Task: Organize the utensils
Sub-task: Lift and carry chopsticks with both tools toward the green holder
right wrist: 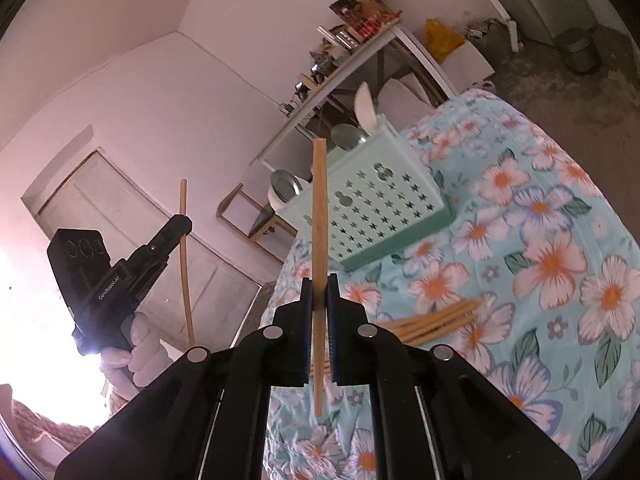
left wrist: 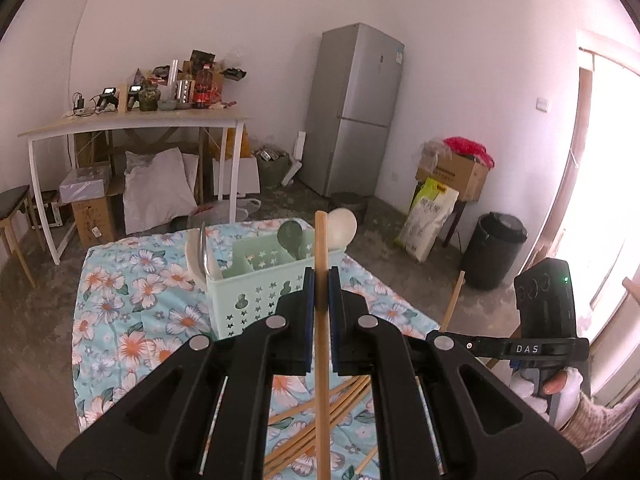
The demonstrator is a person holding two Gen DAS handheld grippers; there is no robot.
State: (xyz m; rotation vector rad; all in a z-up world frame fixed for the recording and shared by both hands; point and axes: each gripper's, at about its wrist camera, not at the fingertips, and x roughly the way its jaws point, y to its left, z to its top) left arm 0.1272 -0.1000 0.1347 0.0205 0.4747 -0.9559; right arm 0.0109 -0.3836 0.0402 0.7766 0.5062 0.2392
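- Biggest thing first: the worktop [left wrist: 120,320], covered in a light blue cloth with white and orange flowers. Everything I'm sorting sits on it.
- On it stands the caddy [left wrist: 256,292], a mint green plastic basket with star cut-outs and dividers inside. In my left view it's right behind my chopstick, roughly mid-worktop.
- Sticking up out of the caddy: a white spoon [left wrist: 342,226] and a green spoon [left wrist: 291,236] in the far compartment, plus a fork [left wrist: 203,252] next to another white utensil at the left end.
- My left hand-held gripper [left wrist: 321,300] is clenched on one chopstick [left wrist: 321,320], which stands about upright between the pads, up off the cloth, its top in front of the caddy.
- My right hand-held gripper [right wrist: 319,300] is also clamped on a single chopstick [right wrist: 320,240], nearly upright too, with the bottom end hanging free above the cloth.
- Each camera catches the other unit off to the side, gripped by my white-gloved hand [right wrist: 136,352].
- The loose chopsticks [right wrist: 432,320] lie in a bundle flat on the cloth, near side of the caddy, just beyond my right pads and well clear of the basket.
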